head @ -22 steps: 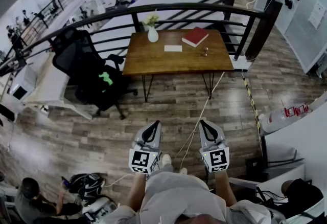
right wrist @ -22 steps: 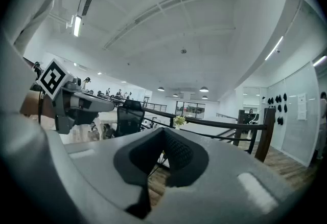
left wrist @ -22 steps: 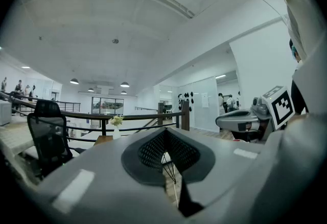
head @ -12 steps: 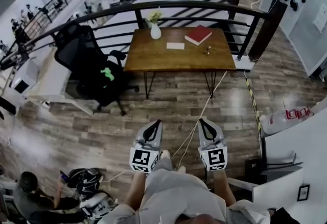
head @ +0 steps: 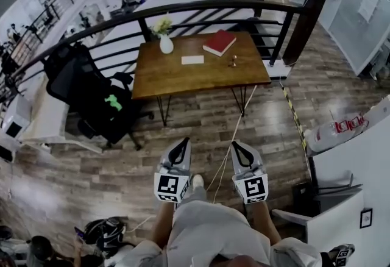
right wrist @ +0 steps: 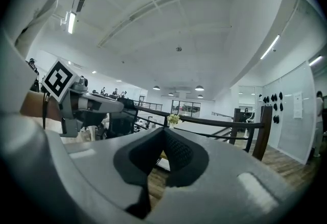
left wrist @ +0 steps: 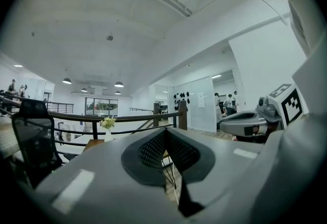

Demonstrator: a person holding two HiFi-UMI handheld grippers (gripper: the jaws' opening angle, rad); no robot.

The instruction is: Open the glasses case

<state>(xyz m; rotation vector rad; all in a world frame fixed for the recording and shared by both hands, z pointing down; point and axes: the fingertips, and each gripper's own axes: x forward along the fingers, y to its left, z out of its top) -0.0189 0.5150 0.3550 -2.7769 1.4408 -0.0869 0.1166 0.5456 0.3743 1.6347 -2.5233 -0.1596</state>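
Distance is the worry: left tool [head: 181, 144] and right tool [head: 235, 146] are both pressed together, empty. What looks like the glasses case [head: 192, 60] lies on the far desk [head: 183, 80]. Arriving shut, they'd likely shove it.

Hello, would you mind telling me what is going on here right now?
A person stands on the wood floor, a way back from a wooden table, holding the left gripper and right gripper level, both with fingers shut on nothing. On the table sit a vase of flowers, a red book, a flat white item and a small object too small to identify. Nothing is being handled yet.
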